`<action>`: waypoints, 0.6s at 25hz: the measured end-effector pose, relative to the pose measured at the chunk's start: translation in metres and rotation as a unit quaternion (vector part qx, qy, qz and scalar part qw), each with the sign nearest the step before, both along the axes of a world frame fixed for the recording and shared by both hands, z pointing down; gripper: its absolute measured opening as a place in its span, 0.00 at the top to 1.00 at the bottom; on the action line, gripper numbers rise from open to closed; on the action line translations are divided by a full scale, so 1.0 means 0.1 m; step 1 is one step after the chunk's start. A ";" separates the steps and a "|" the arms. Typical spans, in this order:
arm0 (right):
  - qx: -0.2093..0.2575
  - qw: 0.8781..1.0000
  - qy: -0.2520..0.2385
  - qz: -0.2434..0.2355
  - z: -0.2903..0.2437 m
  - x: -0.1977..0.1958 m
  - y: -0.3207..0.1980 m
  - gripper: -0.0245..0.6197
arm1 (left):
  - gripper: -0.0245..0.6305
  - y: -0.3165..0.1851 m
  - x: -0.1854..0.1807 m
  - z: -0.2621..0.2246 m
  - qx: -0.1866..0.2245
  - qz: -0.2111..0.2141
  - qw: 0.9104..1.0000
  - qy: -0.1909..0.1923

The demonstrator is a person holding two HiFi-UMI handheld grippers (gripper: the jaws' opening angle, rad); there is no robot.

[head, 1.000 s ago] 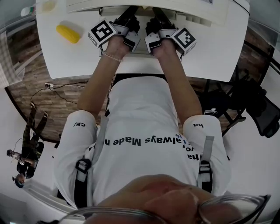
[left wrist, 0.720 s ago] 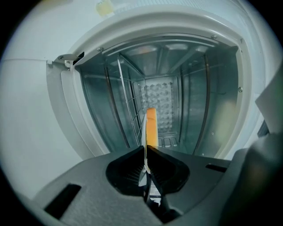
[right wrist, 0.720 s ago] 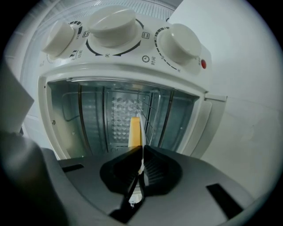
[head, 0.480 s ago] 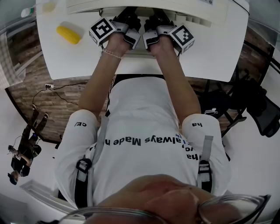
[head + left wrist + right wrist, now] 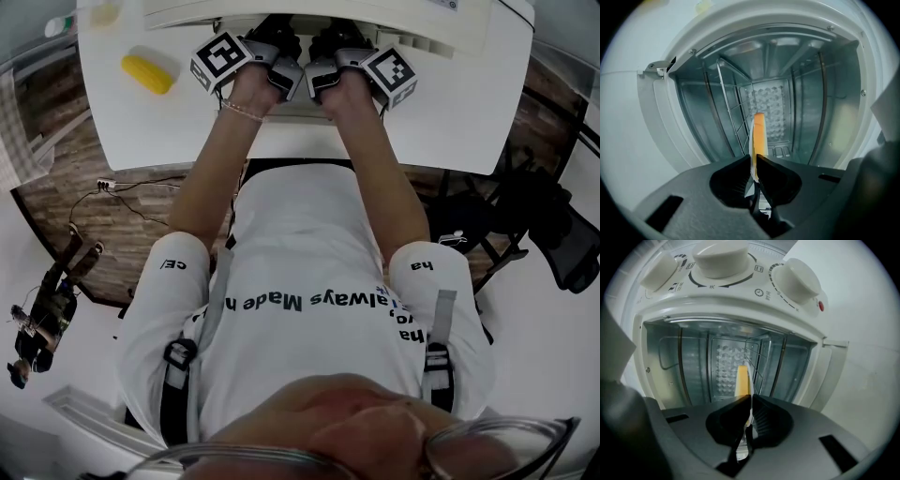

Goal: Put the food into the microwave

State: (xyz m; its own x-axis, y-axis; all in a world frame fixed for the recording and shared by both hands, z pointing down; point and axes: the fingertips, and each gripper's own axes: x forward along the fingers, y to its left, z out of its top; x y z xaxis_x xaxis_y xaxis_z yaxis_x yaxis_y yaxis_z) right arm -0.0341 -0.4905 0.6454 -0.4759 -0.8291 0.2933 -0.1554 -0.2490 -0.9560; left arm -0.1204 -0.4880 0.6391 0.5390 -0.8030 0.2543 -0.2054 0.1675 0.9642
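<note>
Food [image 5: 759, 131], orange over a thin white edge, is pinched by left tongs [image 5: 754, 159] and right tongs [image 5: 750, 399].

Black chair [image 5: 553, 234], wooden floor [image 5: 52, 122]

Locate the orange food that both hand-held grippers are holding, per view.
Head view: not visible; it is hidden beyond the left hand-held gripper and right hand-held gripper at top centre.
Left gripper view: the orange food stands edge-on at centre, pinched between the closed jaws.
Right gripper view: just left of centre, again pinched between the jaws.
Shared landmark: the white microwave; its open cavity sits behind the food in both gripper views.
</note>
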 end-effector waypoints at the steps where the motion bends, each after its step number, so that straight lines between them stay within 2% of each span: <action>1: 0.000 1.000 -0.001 0.001 0.00 0.00 -0.01 0.93 | 0.93 0.00 0.00 -0.01 0.002 0.001 1.000 0.001; 10: 0.001 1.000 -0.005 0.005 -0.02 -0.01 -0.05 0.93 | 0.94 0.07 -0.01 0.00 -0.005 0.008 1.000 -0.004; 15: 0.011 1.000 -0.008 -0.010 -0.08 -0.02 -0.04 0.93 | 0.94 0.01 -0.01 0.00 -0.005 0.000 1.000 0.004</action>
